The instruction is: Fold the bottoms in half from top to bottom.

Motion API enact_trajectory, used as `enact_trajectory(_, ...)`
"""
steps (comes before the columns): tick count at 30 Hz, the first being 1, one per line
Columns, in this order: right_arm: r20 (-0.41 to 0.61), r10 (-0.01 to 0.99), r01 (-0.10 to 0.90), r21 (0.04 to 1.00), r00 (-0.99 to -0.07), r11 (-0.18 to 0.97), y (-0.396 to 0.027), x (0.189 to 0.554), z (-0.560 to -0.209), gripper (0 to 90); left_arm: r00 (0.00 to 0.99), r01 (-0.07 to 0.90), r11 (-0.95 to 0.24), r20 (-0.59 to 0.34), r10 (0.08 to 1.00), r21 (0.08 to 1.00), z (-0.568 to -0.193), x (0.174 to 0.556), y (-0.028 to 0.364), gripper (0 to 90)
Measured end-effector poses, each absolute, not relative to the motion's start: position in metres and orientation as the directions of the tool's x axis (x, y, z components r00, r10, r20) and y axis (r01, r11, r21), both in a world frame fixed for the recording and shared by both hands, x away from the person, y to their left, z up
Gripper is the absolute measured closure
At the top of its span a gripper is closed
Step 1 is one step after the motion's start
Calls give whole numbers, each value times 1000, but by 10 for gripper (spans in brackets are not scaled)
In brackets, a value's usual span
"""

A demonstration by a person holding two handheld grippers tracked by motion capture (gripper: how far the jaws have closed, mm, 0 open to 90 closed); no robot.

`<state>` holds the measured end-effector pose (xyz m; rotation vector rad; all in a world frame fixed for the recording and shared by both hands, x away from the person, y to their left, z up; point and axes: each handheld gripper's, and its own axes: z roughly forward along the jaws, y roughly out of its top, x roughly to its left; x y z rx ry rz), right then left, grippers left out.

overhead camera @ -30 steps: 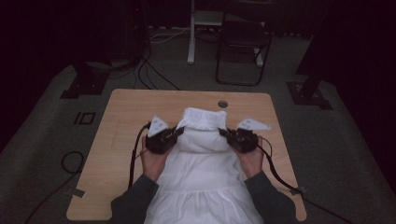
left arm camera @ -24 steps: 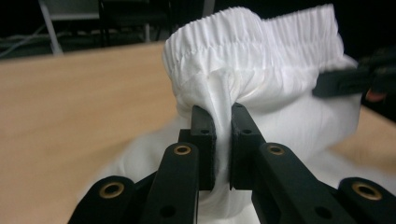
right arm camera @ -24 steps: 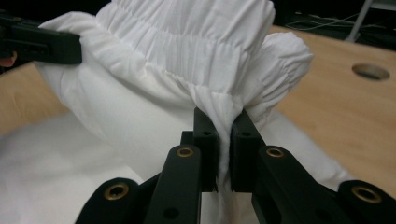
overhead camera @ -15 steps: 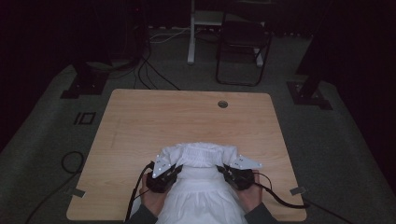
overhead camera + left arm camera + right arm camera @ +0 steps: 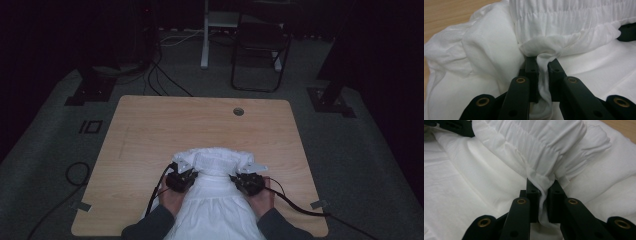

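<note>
I pinch the white garment's [image 5: 215, 200] gathered waistband in both left gripper [image 5: 181, 179] and right gripper [image 5: 248, 182], folded toward six o'clock on the table [image 5: 150, 125], smoothing remains.

White garment [image 5: 215, 200] with a gathered elastic waistband [image 5: 217, 159], bunched up at the lower middle of the frame, its lower part running off the bottom edge.

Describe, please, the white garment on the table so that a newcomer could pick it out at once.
Start from the wooden table; at its near edge, between the person's two hands, lies the white garment. Its gathered, elastic-looking band is bunched up toward the table's middle, pinched on either side by the left tongs and the right tongs. It is the one soft white thing on the wood.
</note>
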<state>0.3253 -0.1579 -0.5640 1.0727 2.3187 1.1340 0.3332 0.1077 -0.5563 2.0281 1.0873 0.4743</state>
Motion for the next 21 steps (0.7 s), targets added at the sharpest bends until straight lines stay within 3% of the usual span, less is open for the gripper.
enact_trajectory(21, 10, 842, 547, 764, -540, 342, -145, 438, -556, 820, 532, 549, -320, -27, 846, 772, -551, 450, 102, 824)
